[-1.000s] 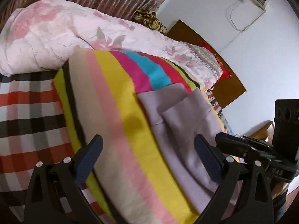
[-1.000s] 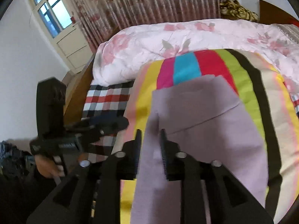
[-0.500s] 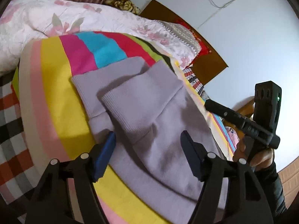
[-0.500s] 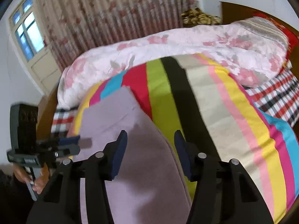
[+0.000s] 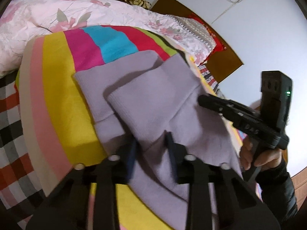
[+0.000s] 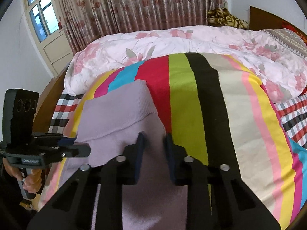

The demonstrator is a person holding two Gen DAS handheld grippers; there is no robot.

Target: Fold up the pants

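Pants pinched by both closing fingers, left gripper, right gripper, window only rightward.

The pants are lilac knit, lying flat on a striped blanket, ribbed cuffs overlapping at the far end, one above the other.

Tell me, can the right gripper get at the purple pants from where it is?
Probably yes. The right gripper is already at the edge of the purple pants, with cloth between its just-closing pads and nothing in the way.
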